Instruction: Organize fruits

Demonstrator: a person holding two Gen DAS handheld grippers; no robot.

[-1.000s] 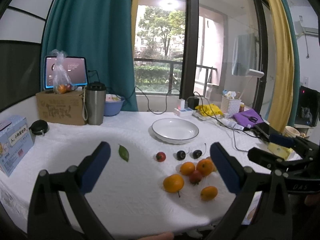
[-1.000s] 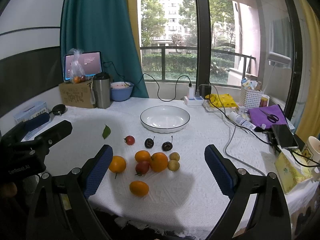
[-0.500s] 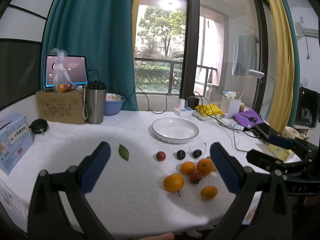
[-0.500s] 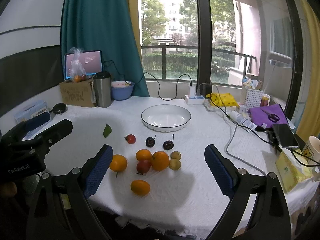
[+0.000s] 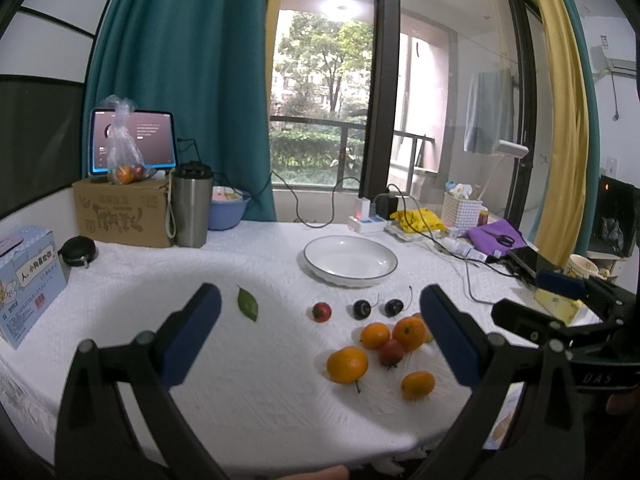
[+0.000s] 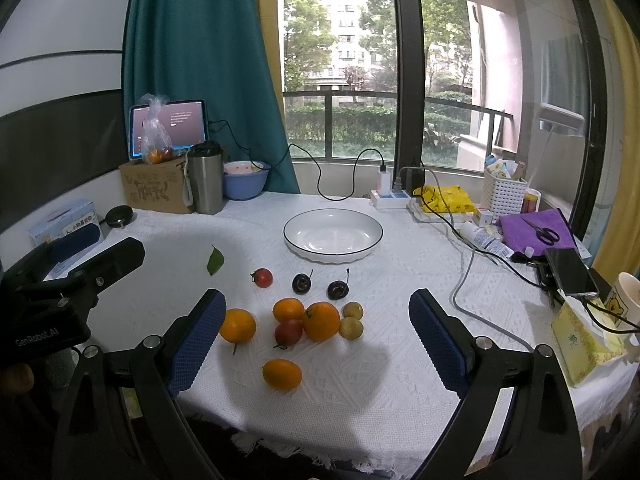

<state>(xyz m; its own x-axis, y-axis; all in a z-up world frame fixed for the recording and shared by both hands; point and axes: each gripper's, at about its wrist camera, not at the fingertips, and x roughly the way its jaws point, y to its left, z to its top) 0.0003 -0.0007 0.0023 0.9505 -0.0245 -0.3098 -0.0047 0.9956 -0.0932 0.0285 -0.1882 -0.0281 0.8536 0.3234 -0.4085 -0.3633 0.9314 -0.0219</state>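
A white textured tablecloth (image 5: 256, 376) covers the table in front of a big window with teal and yellow curtains. Looking along my left gripper (image 5: 320, 332), its blue-padded fingers (image 5: 188, 332) stand wide apart and hold nothing, hovering above the near edge of the cloth. The fruit lies loose on the cloth toward the right finger: a big orange (image 5: 347, 364) nearest the middle, a small oval orange one (image 5: 417, 385) closer to me, and a tight cluster of two more oranges (image 5: 409, 332) with a red fruit (image 5: 391, 353) touching them. Beyond these sit a small red tomato-like fruit (image 5: 321, 312) and two dark cherries (image 5: 362, 309) with stems, in a loose row. The white plate (image 5: 316, 258) sits behind the row with nothing on it. A green leaf (image 5: 247, 303) lies apart to the left. At the back left stand a cardboard box (image 5: 120, 216), a steel tumbler (image 5: 191, 208) and a blue bowl (image 5: 228, 213). My right gripper shows at the far right edge.

Looking along my right gripper (image 6: 316, 336), the same cloth and window fill the frame. Its fingers are spread wide too, empty, framing the pile from above. Here two small yellowish fruits (image 6: 352, 319) show just right of the orange cluster, touching each other. The plate (image 6: 294, 246) lies beyond the cherries, bare. A grey cable (image 6: 464, 280) trails across the cloth to the right, near a phone (image 6: 570, 272) and a yellow tissue pack (image 6: 584, 340). My left gripper juts in from the left edge; from this view I cannot tell how wide it stands.
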